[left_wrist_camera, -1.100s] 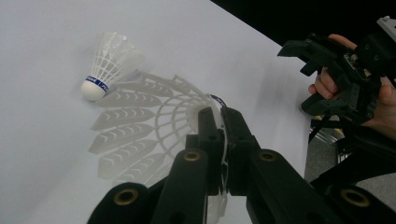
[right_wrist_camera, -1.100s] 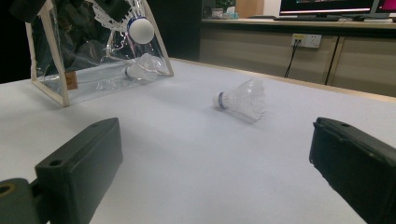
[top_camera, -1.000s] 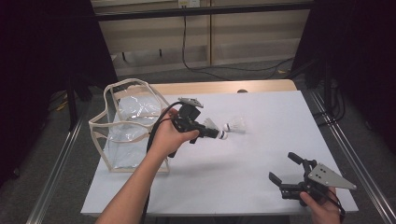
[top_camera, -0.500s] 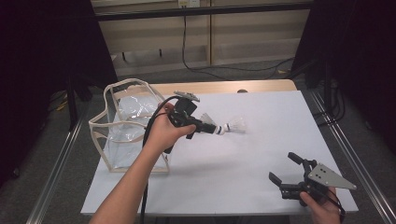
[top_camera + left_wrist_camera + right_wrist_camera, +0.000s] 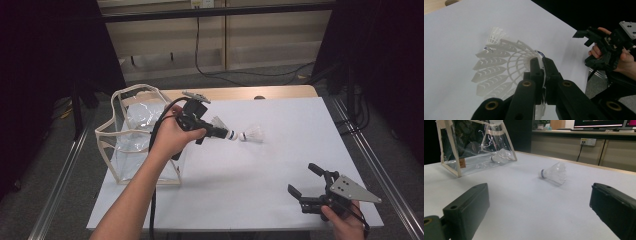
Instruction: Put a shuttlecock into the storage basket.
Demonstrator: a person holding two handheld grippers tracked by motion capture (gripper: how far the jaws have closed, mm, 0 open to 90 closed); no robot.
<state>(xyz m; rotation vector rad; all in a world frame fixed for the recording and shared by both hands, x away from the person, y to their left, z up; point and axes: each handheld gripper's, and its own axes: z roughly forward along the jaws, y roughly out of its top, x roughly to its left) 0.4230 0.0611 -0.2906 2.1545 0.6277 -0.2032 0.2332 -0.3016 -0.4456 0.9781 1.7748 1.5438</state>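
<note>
Left gripper [image 5: 227,134] lifted since earlier frame, moved toward clear bag [image 5: 131,145], jaws pinching shuttlecock [image 5: 506,66] by cork rim. Second shuttlecock [image 5: 251,134] lies right of bag on surface [image 5: 260,175]. Right gripper [image 5: 306,181] jaws spread, idle. Risk: thin rim grip slips; skirt snags bag opening, bag tips.

This looks like a lab or office test room: a white-topped desk [image 5: 280,165] stands in a metal rail frame [image 5: 372,165] between black curtains [image 5: 380,55], with a wall socket [image 5: 588,142], trailing cables [image 5: 210,70], and computer monitors [image 5: 599,123] on a wooden counter [image 5: 584,133].
</note>
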